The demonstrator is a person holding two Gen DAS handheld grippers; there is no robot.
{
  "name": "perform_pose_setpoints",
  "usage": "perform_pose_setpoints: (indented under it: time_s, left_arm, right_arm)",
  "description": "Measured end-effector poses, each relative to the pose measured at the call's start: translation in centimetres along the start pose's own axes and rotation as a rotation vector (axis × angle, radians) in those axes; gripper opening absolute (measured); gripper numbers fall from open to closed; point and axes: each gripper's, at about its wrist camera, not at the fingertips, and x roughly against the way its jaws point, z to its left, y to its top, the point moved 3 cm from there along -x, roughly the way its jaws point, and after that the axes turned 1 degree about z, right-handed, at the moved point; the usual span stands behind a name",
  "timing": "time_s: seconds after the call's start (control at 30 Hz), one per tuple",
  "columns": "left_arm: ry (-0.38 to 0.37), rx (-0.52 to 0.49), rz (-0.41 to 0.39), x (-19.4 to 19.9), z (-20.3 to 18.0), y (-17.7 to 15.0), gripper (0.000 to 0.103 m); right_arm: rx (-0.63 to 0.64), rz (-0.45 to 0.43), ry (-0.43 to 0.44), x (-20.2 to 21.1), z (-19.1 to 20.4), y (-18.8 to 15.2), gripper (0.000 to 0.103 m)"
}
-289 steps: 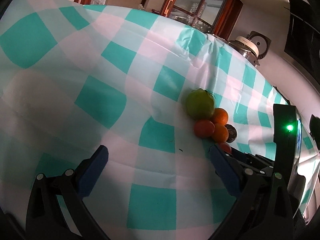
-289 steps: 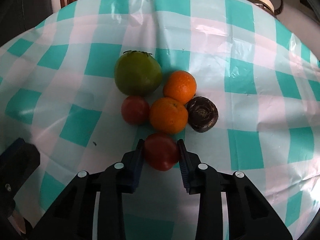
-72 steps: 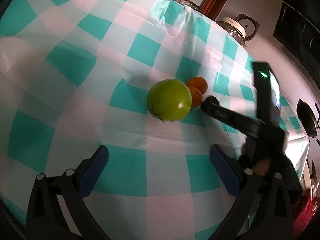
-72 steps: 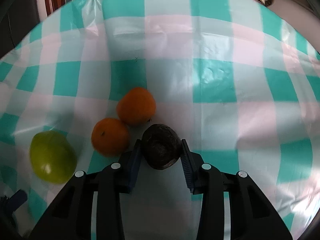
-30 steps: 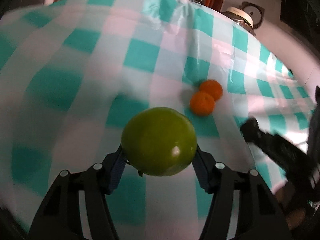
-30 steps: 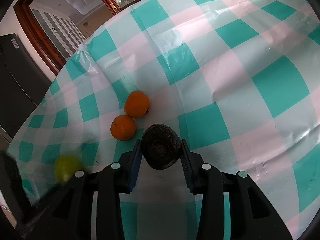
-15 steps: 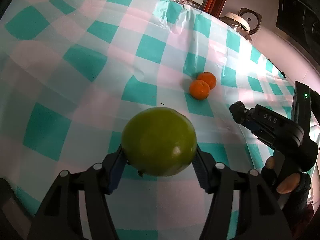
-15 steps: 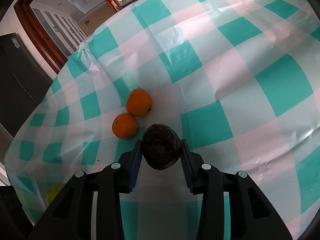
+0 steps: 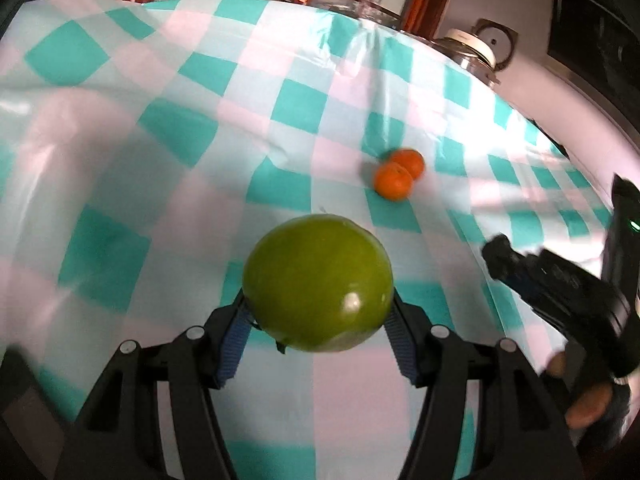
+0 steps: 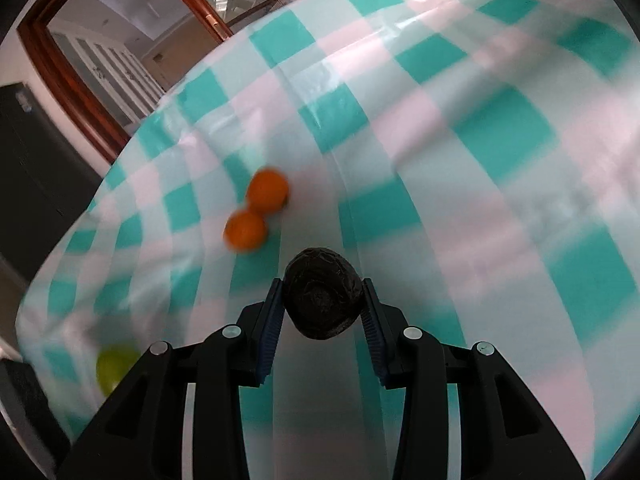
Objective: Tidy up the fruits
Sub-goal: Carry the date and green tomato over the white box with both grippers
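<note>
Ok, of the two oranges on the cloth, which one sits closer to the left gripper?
The front orange, lower-left of the pair in the left wrist view. The other orange sits touching behind it, farther from the left gripper.

The cloth has teal, pink and pale squares. The big fruit is shiny green. Two oranges are bright orange. The wrinkly fruit is nearly black. The pads are blue.
</note>
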Motion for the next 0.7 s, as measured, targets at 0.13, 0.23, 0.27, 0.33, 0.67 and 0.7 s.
perform_pose_setpoints:
  time_s: [0.13, 0.23, 0.27, 0.33, 0.67, 0.7]
  left_arm:
    - [-0.020, -0.042, 0.013, 2.5, -1.2, -3.1, 0.061]
    - [-0.036, -0.092, 0.010, 4.2, -2.8, -5.1, 0.061]
    - [-0.039, -0.110, 0.008, 4.9, -3.5, -6.0, 0.061]
    - [-0.049, -0.131, 0.008, 5.6, -4.4, -7.1, 0.061]
    - [-0.060, -0.287, 0.025, 8.0, -9.7, -11.5, 0.061]
    - [-0.062, -0.303, 0.023, 8.1, -10.3, -11.8, 0.061]
  right_arm:
    - [0.051, -0.056, -0.013, 7.0, -0.4, -4.6, 0.038]
    - [0.044, -0.068, -0.020, 11.7, -1.8, -8.0, 0.038]
    - [0.045, -0.077, -0.026, 13.1, -2.3, -9.0, 0.038]
    - [0.053, -0.085, -0.031, 15.4, -3.1, -10.8, 0.039]
    - [0.051, -0.181, -0.109, 24.5, -8.9, -15.3, 0.039]
    - [0.052, -0.191, -0.120, 25.1, -9.3, -15.6, 0.039]
